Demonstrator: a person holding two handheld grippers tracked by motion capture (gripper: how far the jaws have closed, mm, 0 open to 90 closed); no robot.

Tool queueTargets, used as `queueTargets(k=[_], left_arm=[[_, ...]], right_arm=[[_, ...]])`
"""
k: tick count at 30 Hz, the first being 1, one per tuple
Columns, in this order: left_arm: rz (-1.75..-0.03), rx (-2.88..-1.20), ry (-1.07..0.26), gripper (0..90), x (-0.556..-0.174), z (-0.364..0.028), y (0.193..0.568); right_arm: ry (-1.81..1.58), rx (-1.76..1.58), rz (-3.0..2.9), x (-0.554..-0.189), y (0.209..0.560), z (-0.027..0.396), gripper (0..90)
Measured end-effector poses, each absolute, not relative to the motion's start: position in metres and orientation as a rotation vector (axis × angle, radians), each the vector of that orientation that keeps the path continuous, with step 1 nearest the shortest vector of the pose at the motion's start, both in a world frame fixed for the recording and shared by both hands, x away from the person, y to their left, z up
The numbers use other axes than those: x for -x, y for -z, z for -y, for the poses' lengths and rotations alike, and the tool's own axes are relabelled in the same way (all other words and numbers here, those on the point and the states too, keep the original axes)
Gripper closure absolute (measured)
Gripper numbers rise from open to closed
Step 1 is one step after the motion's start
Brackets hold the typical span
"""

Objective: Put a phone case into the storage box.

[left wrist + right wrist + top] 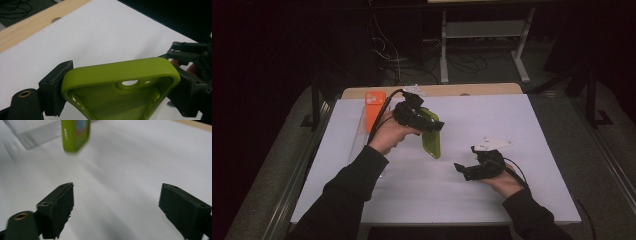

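The soft lime-green rubber phone case (120,85) is hollow, with a round camera hole. Your left claw (424,120) squeezes its sides and holds it above the white desk (492,125). Your right claw (472,167) is wide open, holding nothing, nearby.

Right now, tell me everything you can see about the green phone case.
The green phone case is an empty lime-green shell of soft-looking, matte material, with a rounded rim, a camera cutout and small side cutouts. The left gripper is shut on it, pads pressing its outer edges, holding it tilted above the white table, its lower end hanging toward the surface. The open right gripper is apart from it.
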State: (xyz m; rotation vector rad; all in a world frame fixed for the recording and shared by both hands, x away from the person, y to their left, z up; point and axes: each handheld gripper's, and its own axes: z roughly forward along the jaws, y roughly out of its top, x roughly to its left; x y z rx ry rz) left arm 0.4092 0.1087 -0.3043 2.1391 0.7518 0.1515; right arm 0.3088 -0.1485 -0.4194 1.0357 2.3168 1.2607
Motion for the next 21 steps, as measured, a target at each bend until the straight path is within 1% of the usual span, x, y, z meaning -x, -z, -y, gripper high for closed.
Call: queueTargets(k=[3,4,14,21], left_arm=[[-0.778,-2.14,-0.186,15.0,-0.412,-0.119,0.292],[-0.784,-2.147,-0.202,15.0,-0.414,-0.122,0.288],[-0.917,-2.155,-0.351,15.0,-0.431,-0.158,0.255],[-1.009,-2.149,-0.395,15.0,-0.443,-0.181,0.247]], right_arm=[[-1.226,-1.035,-2.326,-0.305,0.423,0.16,0.7],[-1.208,-1.029,-2.329,-0.304,0.425,0.164,0.0],[-1.134,-1.077,-2.315,-0.288,0.433,0.196,0.0],[-1.13,-1.068,-2.32,-0.281,0.436,0.204,0.0]])
